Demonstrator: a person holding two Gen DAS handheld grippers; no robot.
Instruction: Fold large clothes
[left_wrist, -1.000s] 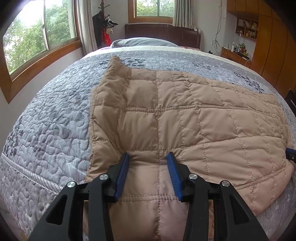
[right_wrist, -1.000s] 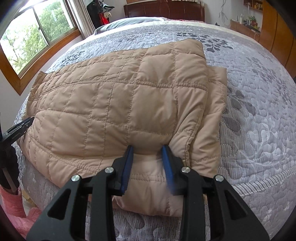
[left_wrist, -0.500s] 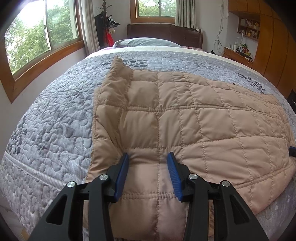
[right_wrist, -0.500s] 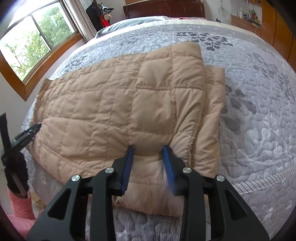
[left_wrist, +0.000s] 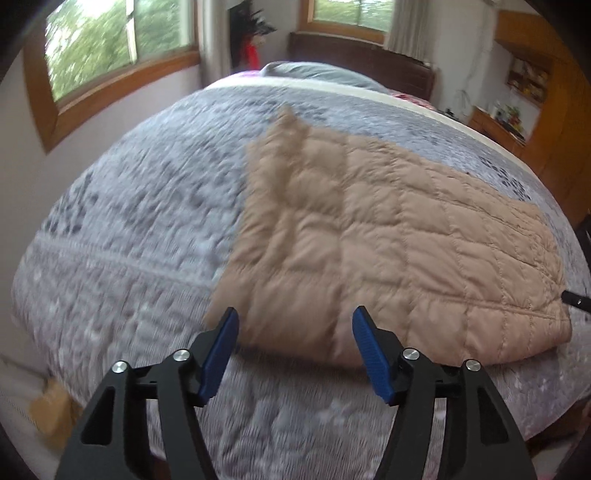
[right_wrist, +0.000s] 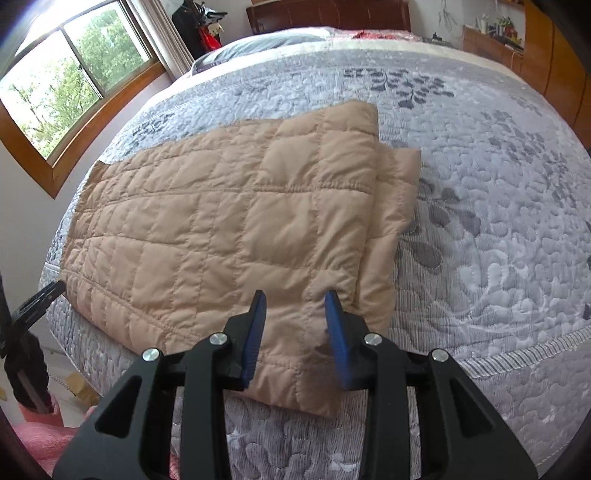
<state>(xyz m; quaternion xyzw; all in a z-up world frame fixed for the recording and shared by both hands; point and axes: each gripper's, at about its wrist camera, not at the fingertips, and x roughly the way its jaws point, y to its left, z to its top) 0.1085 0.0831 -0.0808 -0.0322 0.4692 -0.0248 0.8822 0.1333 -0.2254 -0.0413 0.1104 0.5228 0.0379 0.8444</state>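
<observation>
A tan quilted jacket (left_wrist: 388, 251) lies folded on the grey quilted bedspread (left_wrist: 129, 240), near the bed's front edge. My left gripper (left_wrist: 291, 328) is open and empty, pulled back just off the jacket's near edge. In the right wrist view the jacket (right_wrist: 229, 229) spreads to the left, with a folded layer sticking out on its right side. My right gripper (right_wrist: 295, 317) is open, its blue pads on either side of the jacket's near right corner without pinching it. The left gripper's tip (right_wrist: 40, 299) shows at the far left.
The bed's front edge (right_wrist: 517, 354) drops off just below the jacket. A pillow (left_wrist: 317, 72) and dark headboard (left_wrist: 369, 51) are at the far end. Windows (left_wrist: 118, 40) line the left wall, wooden cabinets (left_wrist: 554, 122) the right. Pink cloth (right_wrist: 37, 439) lies by the floor.
Both grippers have opened wider and let go of the jacket's edge. The left gripper has drawn back and swung left, leaving the jacket flat on the bed.
</observation>
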